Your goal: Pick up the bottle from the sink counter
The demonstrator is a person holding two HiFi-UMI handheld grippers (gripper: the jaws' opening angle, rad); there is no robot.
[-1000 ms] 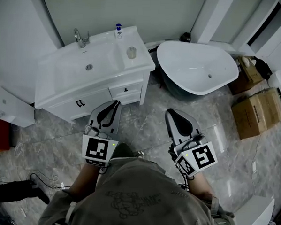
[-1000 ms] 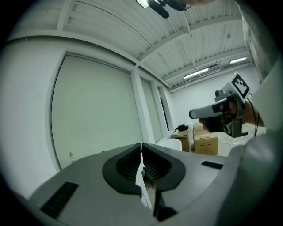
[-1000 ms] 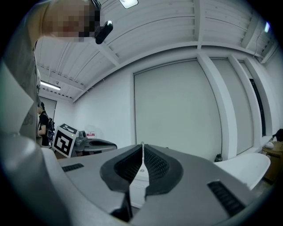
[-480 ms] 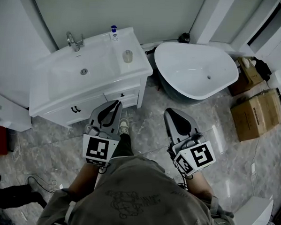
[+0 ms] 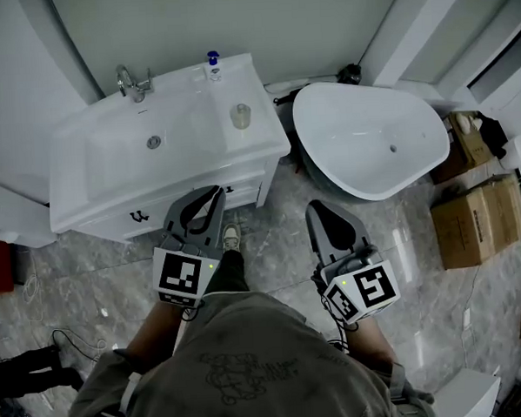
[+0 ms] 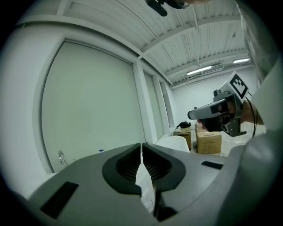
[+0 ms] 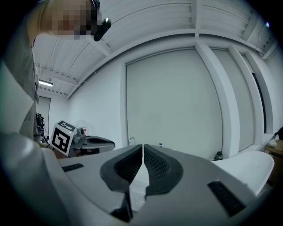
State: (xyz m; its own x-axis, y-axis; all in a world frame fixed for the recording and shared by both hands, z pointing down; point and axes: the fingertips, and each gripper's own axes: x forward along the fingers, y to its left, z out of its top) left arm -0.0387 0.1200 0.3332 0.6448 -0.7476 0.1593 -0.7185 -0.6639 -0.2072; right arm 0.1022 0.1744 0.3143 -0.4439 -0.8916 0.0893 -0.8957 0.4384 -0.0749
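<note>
A small white bottle with a blue cap (image 5: 212,66) stands at the back edge of the white sink counter (image 5: 261,129), right of the chrome faucet (image 5: 132,80). Its blue cap (image 6: 101,151) barely shows in the left gripper view, and the bottle (image 7: 160,144) is a tiny speck in the right gripper view. My left gripper (image 5: 215,192) is shut and empty, held in front of the cabinet, well short of the bottle. My right gripper (image 5: 316,208) is also shut and empty, over the floor near the bathtub. Both grippers' jaws meet with nothing between them (image 6: 141,148) (image 7: 143,148).
A clear cup (image 5: 241,116) sits on the counter in front of the bottle. A white bathtub (image 5: 370,136) stands right of the vanity. Cardboard boxes (image 5: 479,227) lie on the marble floor at the right. A dark item (image 5: 351,69) rests behind the tub.
The sink and bathtub have slid lower in the head view as I stepped toward them. Both grippers keep their place in front of me, still shut. A shoe now shows below the left gripper.
</note>
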